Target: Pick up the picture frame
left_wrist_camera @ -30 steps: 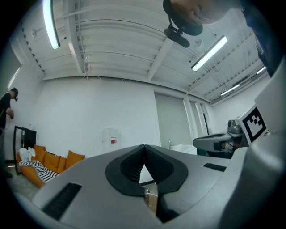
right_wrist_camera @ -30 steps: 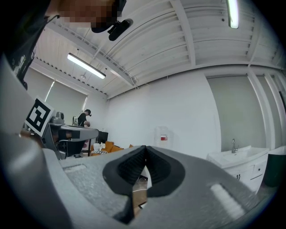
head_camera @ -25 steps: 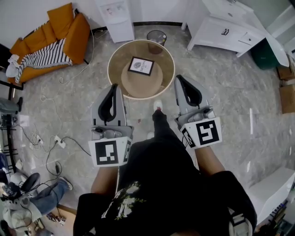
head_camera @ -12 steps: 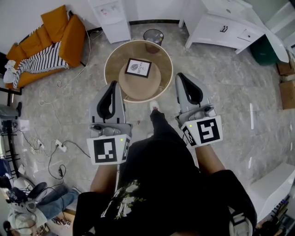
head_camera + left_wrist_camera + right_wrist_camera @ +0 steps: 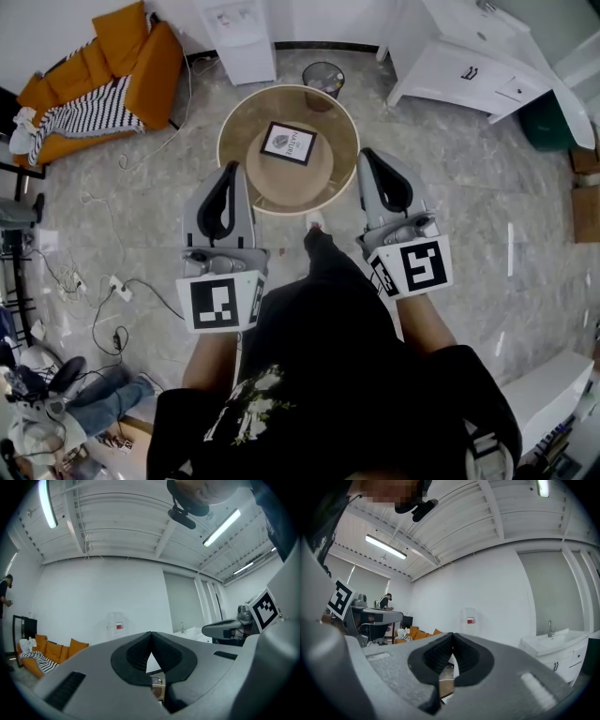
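Note:
The picture frame (image 5: 288,143), dark-rimmed with a white print, lies flat on the raised middle disc of a round wooden table (image 5: 242,112) in the head view. My left gripper (image 5: 231,171) is held level at the table's near left edge, shut and empty. At the near right edge my right gripper (image 5: 367,156) is also shut with nothing in it. Both tips stop short of the frame. The left gripper view shows its jaws (image 5: 150,635) pressed together, and in the right gripper view the jaws (image 5: 452,637) are closed as well.
An orange sofa (image 5: 141,56) with a striped blanket stands at the back left. A water dispenser (image 5: 236,33) and a small bin (image 5: 322,77) sit behind the table. A white sink cabinet (image 5: 469,66) is at the back right. Cables (image 5: 112,286) trail on the floor at left.
The table and frame have come slightly nearer in the head view. Both gripper tips now reach alongside the table's near edge. Both stay shut.

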Motion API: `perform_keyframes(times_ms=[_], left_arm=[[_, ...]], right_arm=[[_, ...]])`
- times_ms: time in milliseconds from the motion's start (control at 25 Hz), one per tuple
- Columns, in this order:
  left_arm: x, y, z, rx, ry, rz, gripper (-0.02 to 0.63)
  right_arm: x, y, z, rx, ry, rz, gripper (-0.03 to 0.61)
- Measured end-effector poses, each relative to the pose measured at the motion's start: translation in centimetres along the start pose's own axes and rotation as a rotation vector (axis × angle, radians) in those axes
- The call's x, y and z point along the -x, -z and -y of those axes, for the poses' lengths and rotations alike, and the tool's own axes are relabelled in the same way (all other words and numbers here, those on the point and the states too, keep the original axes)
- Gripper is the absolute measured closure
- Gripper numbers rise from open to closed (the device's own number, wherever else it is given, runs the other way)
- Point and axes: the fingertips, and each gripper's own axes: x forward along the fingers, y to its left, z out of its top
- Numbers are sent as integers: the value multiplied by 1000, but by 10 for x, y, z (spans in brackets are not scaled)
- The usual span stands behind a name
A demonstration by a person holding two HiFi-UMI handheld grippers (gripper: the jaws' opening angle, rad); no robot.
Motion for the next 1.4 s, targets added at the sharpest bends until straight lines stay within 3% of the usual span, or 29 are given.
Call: perform_keyframes(times_ms=[960,1400], left_arm=[[-134,30,-64,27,-124,-75,601],[-232,63,-63,41,-130,-212,601]], right_arm=[[-169,6,63,-3,-152,1,583],[-238,47,133,-77,-188,-67,583]])
